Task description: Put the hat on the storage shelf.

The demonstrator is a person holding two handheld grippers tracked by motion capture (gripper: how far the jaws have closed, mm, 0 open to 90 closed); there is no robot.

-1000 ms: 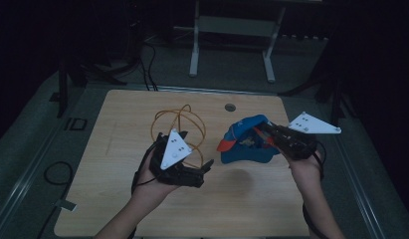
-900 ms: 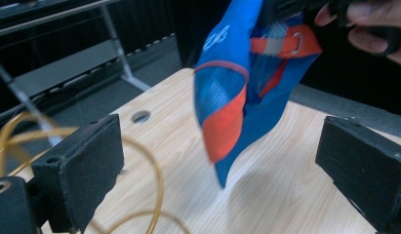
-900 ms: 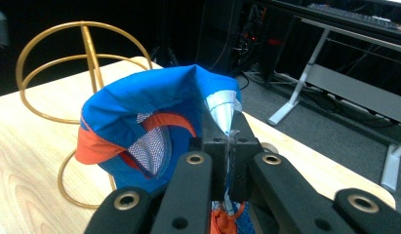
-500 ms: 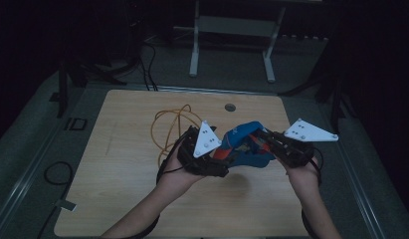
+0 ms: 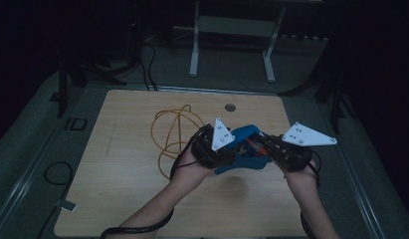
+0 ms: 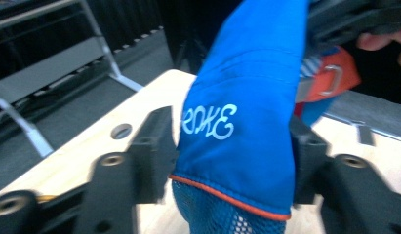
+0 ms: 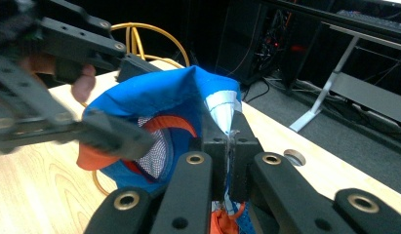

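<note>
high view: a blue cap (image 5: pixel 244 144) hangs above the middle of the bench (image 5: pixel 122 179), held up between the two hands and clear of the wood. the right hand-held gripper (image 5: pixel 271 147) has its jaws pinched tight on a fold of the cap's fabric; in the right gripper view the pads meet on a pale strip of the blue cap (image 7: pixel 188 97) with almost no gap. the left hand-held gripper (image 5: pixel 227 152) has come in from the left, and its jaws have just been closing around the other side. in the left gripper view the blue cap (image 6: pixel 242 117), white lettering facing the camera, sits between the two jaws; the right pad looks to touch the cloth, the left one is right at its edge, and i cannot tell if it presses yet. an orange cable (image 5: pixel 172 132) lies looped on the bench just left of the hands.

risks, as i judge them: the left jaws may close on a single loose layer, or on the mesh below, and slip off once the hands pull apart. the right grip holds only a thin fold, so a tug from the left could drag it out and drop the cap. the left hand is also close to the cable loops and could snag them.
</note>
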